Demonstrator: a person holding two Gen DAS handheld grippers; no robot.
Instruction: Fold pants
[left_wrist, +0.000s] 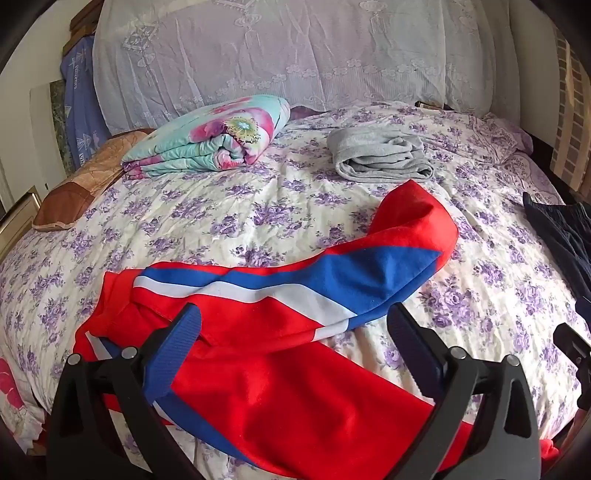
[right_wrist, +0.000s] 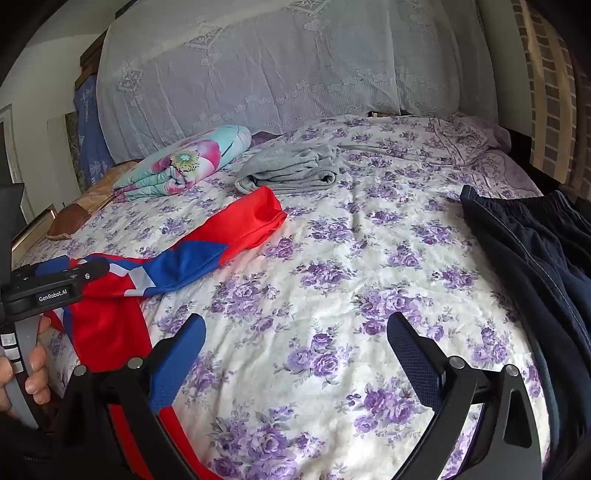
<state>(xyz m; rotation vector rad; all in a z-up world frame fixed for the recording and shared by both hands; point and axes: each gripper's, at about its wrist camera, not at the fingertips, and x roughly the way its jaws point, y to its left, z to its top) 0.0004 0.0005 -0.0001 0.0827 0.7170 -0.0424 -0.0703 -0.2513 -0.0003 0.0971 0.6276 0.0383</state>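
Red pants (left_wrist: 295, 398) with blue and white stripes lie crumpled across the near left part of the bed (left_wrist: 258, 218), one leg reaching toward the folded grey garment (left_wrist: 380, 153). Left gripper (left_wrist: 295, 325) hangs over the pants, jaws spread wide, gripping nothing. Right gripper (right_wrist: 295, 332) hangs over bare floral sheet just right of the pants, jaws likewise released and empty. Dark pants (right_wrist: 535, 251) lie at the bed's right edge. A folded floral quilt (left_wrist: 210, 136) sits near the headboard.
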